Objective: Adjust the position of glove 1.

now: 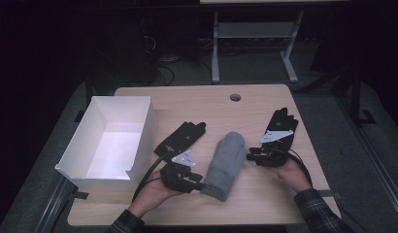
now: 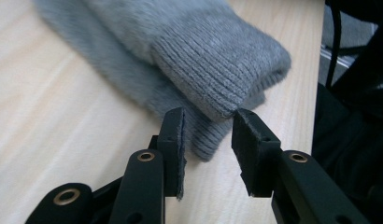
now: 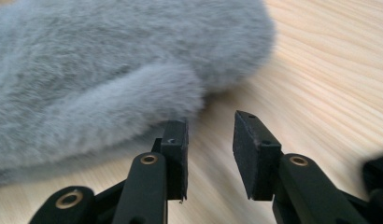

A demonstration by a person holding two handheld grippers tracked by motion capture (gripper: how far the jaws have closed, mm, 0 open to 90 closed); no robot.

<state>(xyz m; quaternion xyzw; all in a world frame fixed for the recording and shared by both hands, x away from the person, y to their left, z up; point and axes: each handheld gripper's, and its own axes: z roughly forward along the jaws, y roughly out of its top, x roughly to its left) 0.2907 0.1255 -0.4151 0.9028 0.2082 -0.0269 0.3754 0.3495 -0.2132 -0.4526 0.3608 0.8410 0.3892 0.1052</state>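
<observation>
Grey mitten sits just ahead of both parted, empty grippers, left and right, so I'd nudge each forward, pinching cuff and thumb squarely

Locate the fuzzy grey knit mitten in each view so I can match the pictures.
High view: fuzzy grey knit mitten lies mid-table between both grippers.
Left gripper view: its ribbed cuff fills the upper centre, just beyond the jaws.
Right gripper view: its furry body spans the upper left.
Shared landmark: light wooden tabletop.
</observation>
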